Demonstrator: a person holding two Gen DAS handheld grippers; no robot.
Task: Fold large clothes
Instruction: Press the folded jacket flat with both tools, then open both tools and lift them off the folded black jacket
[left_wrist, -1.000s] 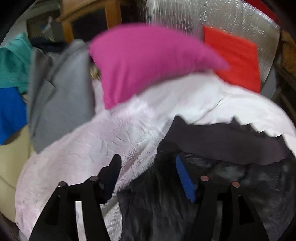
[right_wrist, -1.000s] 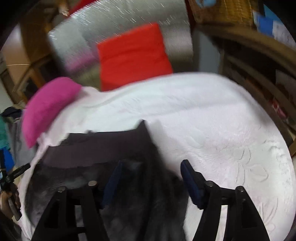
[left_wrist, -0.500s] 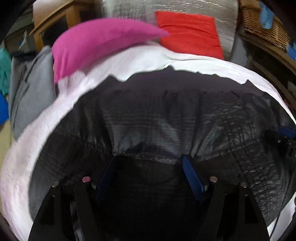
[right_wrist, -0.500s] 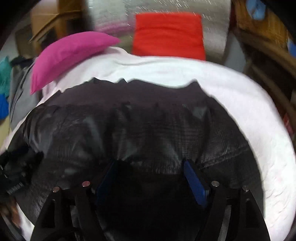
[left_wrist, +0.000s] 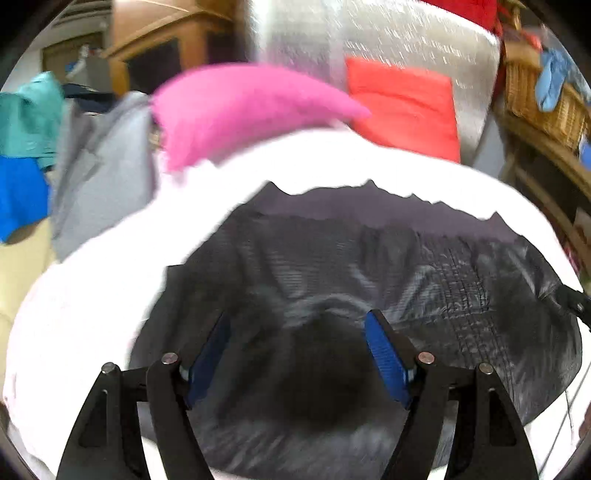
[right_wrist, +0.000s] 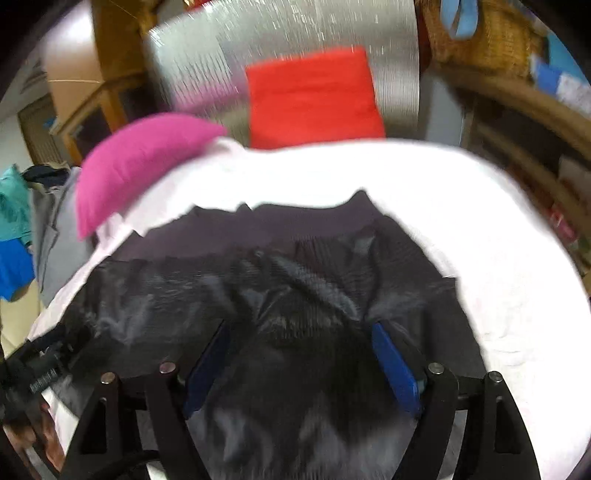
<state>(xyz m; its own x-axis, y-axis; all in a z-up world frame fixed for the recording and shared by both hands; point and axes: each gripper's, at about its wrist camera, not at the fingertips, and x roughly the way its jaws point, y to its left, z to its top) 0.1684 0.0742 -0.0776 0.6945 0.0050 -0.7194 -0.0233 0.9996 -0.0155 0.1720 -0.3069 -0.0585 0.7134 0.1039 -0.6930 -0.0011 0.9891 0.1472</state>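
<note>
White quilted bedspread (left_wrist: 92, 314), pink pillow (left_wrist: 236, 107) and red cushion (right_wrist: 310, 103) at far end. Black jacket (left_wrist: 369, 266) spread on top, ribbed hem (left_wrist: 369, 203) pointing away toward the cushion, long axis crosswise. Likely light, limp, slippery shell; best pinched at near edge or corners. Left gripper (left_wrist: 295, 350) and right gripper (right_wrist: 299, 354) both spread wide, holding nothing, low over near fabric.

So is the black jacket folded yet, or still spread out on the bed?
Spread, not neatly folded. The black jacket lies wide and rumpled across the white bedspread, ribbed hem farthest from the cameras. Both grippers are open above it.
</note>
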